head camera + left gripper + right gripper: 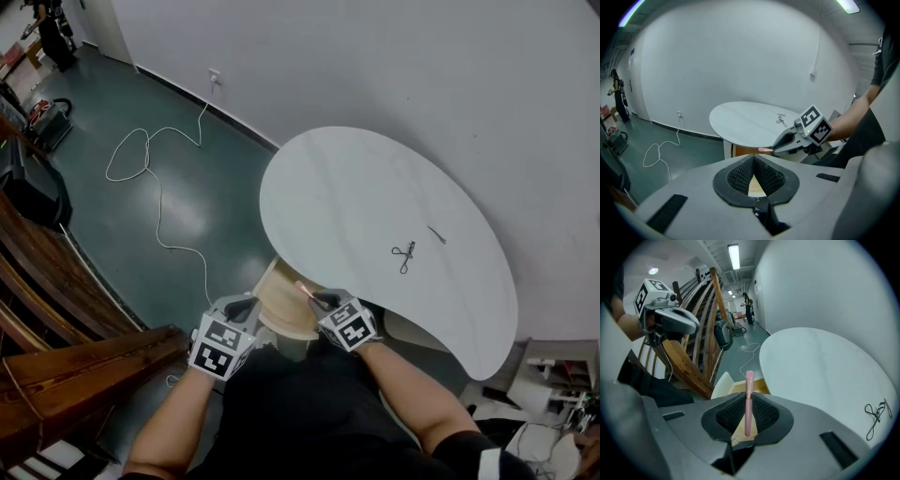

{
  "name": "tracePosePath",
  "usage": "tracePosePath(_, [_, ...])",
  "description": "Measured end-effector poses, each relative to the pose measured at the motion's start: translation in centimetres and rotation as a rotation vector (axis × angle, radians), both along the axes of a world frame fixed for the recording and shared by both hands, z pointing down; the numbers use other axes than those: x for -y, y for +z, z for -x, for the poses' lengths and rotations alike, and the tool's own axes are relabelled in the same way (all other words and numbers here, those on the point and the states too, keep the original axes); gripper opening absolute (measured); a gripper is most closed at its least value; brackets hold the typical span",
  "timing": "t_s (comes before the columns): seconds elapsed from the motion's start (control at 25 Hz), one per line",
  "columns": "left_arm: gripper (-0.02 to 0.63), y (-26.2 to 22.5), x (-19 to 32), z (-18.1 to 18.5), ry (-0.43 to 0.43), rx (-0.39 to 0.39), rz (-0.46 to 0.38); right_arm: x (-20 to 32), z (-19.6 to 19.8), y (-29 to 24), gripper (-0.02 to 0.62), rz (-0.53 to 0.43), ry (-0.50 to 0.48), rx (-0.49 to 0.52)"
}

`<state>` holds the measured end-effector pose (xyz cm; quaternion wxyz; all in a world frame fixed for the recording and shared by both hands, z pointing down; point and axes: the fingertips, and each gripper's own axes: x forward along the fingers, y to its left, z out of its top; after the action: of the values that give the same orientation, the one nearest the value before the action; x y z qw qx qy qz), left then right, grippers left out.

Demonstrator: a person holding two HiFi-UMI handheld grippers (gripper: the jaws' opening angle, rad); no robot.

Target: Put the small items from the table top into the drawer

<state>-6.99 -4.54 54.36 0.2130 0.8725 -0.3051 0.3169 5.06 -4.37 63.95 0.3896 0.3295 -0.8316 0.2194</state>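
The right gripper is clamped on a pink pen, held lengthwise above the open drawer, apparently for release. The left gripper is closed and empty beside it. A black wire item, not yet collected, lies on the table.

Drawer mostly hidden under table top, tiny dark item unidentifiable

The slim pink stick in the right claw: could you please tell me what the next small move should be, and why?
Probably lower the right claw slightly and open it. It is shut on the slim pink stick, whose tip hangs over the open light wooden drawer under the white oval table, so releasing should drop it inside.
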Motion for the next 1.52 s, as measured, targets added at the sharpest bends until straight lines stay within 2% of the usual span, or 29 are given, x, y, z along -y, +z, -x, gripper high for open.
tracePosePath(0.32, [0.014,1.1,-1.4,2.5,-0.050,0.013,0.029,-1.8,2.9,6.4,0.041,0.054,-0.172,-0.137])
tracePosePath(0.52, [0.014,1.4,-2.4,4.5,-0.093,0.033,0.051,-1.9,5.6,9.9,0.041,0.109,-0.260,-0.175])
tracePosePath(0.8, [0.014,1.1,-2.8,5.2,-0.134,0.030,0.053,-1.1,5.8,13.7,0.041,0.178,-0.262,-0.222])
tracePosePath(1.0, [0.014,1.8,-3.6,5.9,-0.152,0.050,0.079,-1.3,5.7,16.1,0.041,0.193,-0.313,-0.290])
tracePosePath(1.2, [0.014,2.5,-4.3,6.0,-0.148,0.062,0.105,-1.7,6.2,16.5,0.041,0.202,-0.326,-0.273])
tracePosePath(1.52, [0.014,2.4,-3.5,4.7,-0.109,0.055,0.090,-2.2,5.9,15.4,0.057,0.209,-0.303,-0.226])
